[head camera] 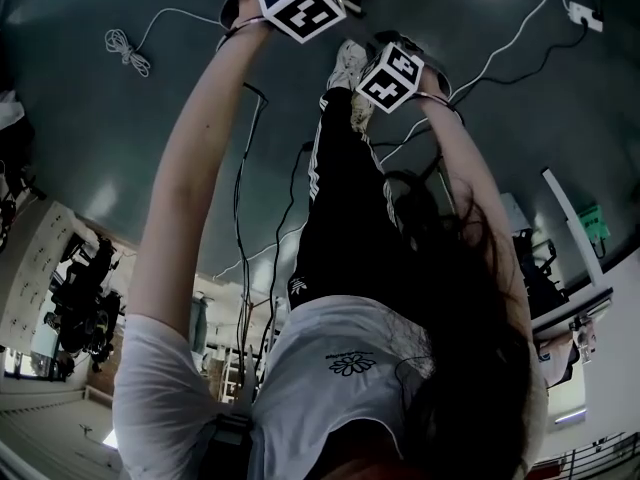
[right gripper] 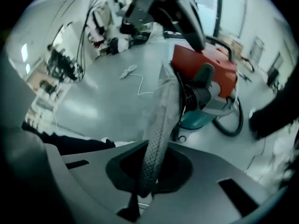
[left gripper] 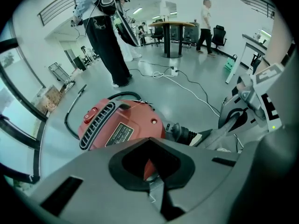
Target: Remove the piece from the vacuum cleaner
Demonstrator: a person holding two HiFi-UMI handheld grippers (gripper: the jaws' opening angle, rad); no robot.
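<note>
So, piece (right gripper: 161,120): grey mesh strip, long axis pointing at vacuum cleaner (right gripper: 187,59)
right gripper (right gripper: 140,190): clamped on piece
left gripper (left gripper: 152,178): closed on vacuum cleaner
label plate (left gripper: 119,134): print unreadable

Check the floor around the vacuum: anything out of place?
Loose cabling clutters the floor around the person: a coiled white cord and a power strip, a likely trip hazard. The red vacuum cleaner looks undamaged; the right gripper pinches its grey hose.

glossy grey floor (left gripper: 154,90), round table (left gripper: 174,24), office chairs (left gripper: 218,34), balcony railing (left gripper: 56,8)
</note>
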